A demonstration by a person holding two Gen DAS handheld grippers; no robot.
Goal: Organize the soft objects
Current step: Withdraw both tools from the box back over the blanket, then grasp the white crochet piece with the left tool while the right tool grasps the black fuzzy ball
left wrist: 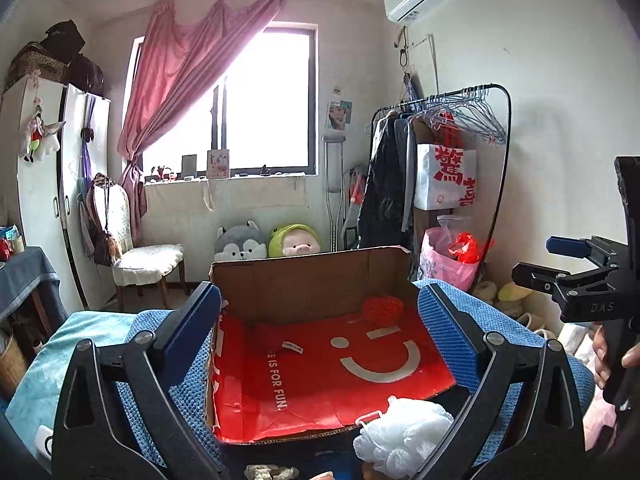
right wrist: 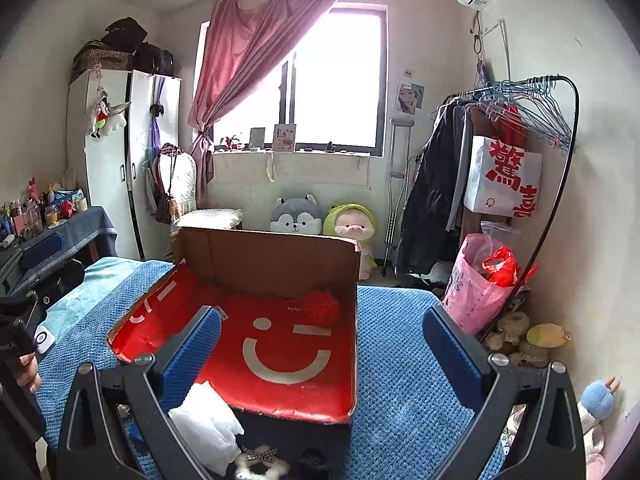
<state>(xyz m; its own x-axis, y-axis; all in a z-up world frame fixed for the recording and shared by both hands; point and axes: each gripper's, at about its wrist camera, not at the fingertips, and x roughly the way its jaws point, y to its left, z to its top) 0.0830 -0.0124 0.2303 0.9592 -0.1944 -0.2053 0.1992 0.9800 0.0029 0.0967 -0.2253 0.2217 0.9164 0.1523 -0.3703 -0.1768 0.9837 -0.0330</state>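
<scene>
An open cardboard box (left wrist: 304, 280) (right wrist: 272, 260) lined with red smiley paper lies on the blue bed cover (right wrist: 400, 352). A red yarn ball (left wrist: 383, 310) (right wrist: 321, 307) sits in its far right corner. A white mesh bath sponge (left wrist: 404, 436) (right wrist: 204, 420) lies in front of the box, beside a small plush toy with a checked bow (right wrist: 260, 460). My left gripper (left wrist: 318, 336) is open and empty, above the box's near edge. My right gripper (right wrist: 322, 352) is open and empty, over the box's right side; it also shows in the left wrist view (left wrist: 560, 260).
Husky (right wrist: 295, 216) and pig (right wrist: 352, 224) plush toys sit behind the box under the window. A clothes rack (right wrist: 520, 140) with bags stands at right, more plush toys (right wrist: 532, 340) on the floor beside it. A wardrobe (right wrist: 120, 160), a chair (left wrist: 148, 256) and a cluttered table (right wrist: 60, 224) are at left.
</scene>
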